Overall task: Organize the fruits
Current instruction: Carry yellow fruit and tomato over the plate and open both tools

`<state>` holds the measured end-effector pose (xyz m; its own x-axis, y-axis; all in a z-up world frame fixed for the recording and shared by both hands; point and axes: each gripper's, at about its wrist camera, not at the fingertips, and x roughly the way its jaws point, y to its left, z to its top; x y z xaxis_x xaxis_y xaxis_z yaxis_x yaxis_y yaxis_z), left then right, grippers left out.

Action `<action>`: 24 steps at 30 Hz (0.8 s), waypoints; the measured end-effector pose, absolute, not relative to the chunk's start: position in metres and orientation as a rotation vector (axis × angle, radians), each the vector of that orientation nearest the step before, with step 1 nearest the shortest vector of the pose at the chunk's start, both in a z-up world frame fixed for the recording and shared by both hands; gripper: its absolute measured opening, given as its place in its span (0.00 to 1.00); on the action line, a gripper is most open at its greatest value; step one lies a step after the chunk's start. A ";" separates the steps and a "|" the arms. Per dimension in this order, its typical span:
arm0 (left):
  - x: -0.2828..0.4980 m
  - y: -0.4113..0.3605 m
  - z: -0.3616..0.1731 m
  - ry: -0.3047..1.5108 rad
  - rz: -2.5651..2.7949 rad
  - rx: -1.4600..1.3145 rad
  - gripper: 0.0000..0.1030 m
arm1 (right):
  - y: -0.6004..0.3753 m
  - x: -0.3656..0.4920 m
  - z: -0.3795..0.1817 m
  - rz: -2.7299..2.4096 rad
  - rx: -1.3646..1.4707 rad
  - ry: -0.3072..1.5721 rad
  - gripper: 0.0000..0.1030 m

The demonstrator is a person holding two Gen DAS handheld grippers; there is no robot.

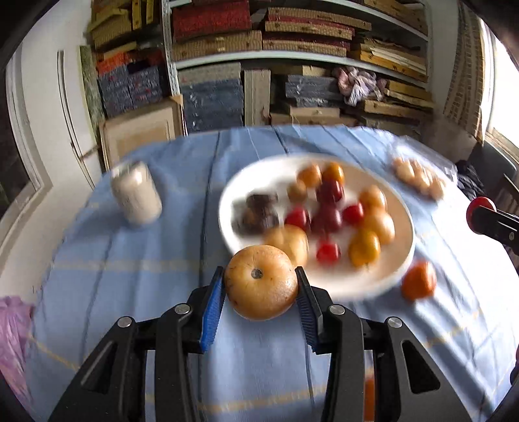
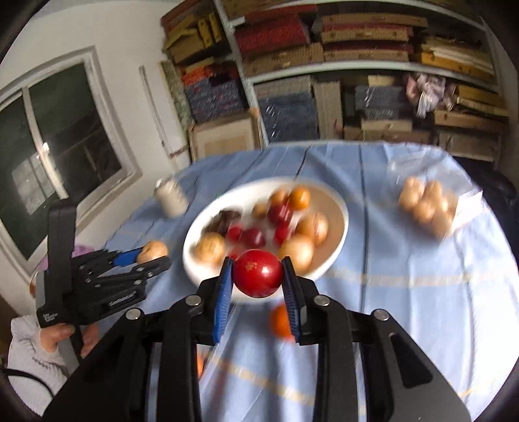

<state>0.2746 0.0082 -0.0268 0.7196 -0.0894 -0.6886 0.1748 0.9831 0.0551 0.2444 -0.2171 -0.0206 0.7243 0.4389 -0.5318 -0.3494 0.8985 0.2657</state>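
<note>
My L gripper (image 1: 261, 285) clamps a tan pear (image 1: 261, 285); R gripper (image 2: 258, 276) grips a red plum (image 2: 258, 273) over the fruit plate (image 2: 337, 256).

A table (image 2: 405, 292) under a pale blue cloth (image 1: 136, 259) with faint yellow stripes fills the foreground. Behind its far edge stand white shelves (image 1: 292, 56) packed with stacked flat boxes (image 1: 211, 18) in red, tan, yellow and blue patterns, with a bundle of pinkish fabric (image 1: 356, 82) tucked among them. A framed board (image 2: 223, 136) leans against the shelves near the table's far left corner. The left wall (image 2: 97, 26) is white, with a white-framed window (image 2: 65, 142) showing dark glass. Bright daylight comes in from a window (image 1: 499, 91) on the right.
</note>
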 end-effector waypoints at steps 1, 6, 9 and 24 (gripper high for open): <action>0.284 0.007 -0.020 0.754 -0.150 0.115 0.41 | -0.218 0.256 -0.014 0.433 0.158 0.618 0.28; 0.343 -0.011 -0.009 0.754 -0.140 0.123 0.41 | -0.212 0.314 -0.016 0.408 0.163 0.634 0.28; 0.378 -0.014 -0.017 0.776 -0.133 0.104 0.41 | -0.204 0.351 -0.034 0.404 0.158 0.665 0.28; 0.446 -0.015 -0.057 0.840 -0.127 0.073 0.46 | -0.200 0.429 -0.083 0.402 0.155 0.753 0.45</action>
